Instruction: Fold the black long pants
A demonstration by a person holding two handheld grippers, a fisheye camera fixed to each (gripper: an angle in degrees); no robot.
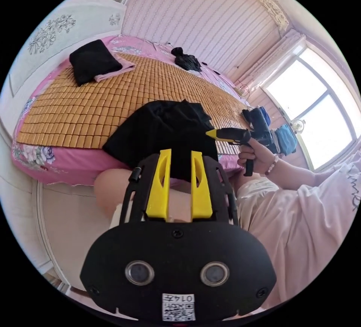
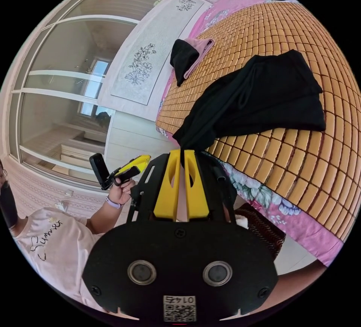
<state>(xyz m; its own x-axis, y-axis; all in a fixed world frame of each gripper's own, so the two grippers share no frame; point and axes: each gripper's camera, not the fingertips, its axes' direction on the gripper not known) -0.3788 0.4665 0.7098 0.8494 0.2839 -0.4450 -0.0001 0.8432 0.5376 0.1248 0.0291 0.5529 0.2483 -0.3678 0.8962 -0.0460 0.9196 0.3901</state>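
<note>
In the left gripper view, your left hand-held gripper [image 1: 180,152] stands with its yellow jaws parted by a clear gap, the black long pants [image 1: 165,135] lying just beyond the tips, bunched at the bed's near edge; nothing sits between the jaws. Your right hand-held gripper [image 1: 210,133] touches the cloth's side. The mat [image 1: 75,108] is woven of small amber tiles.

In the right gripper view, your right hand-held gripper [image 2: 180,154] has its jaws nearly closed, pinching a corner of the soft, creased pants [image 2: 259,97], which hang over the floral pink sheet [image 2: 278,206].
</note>
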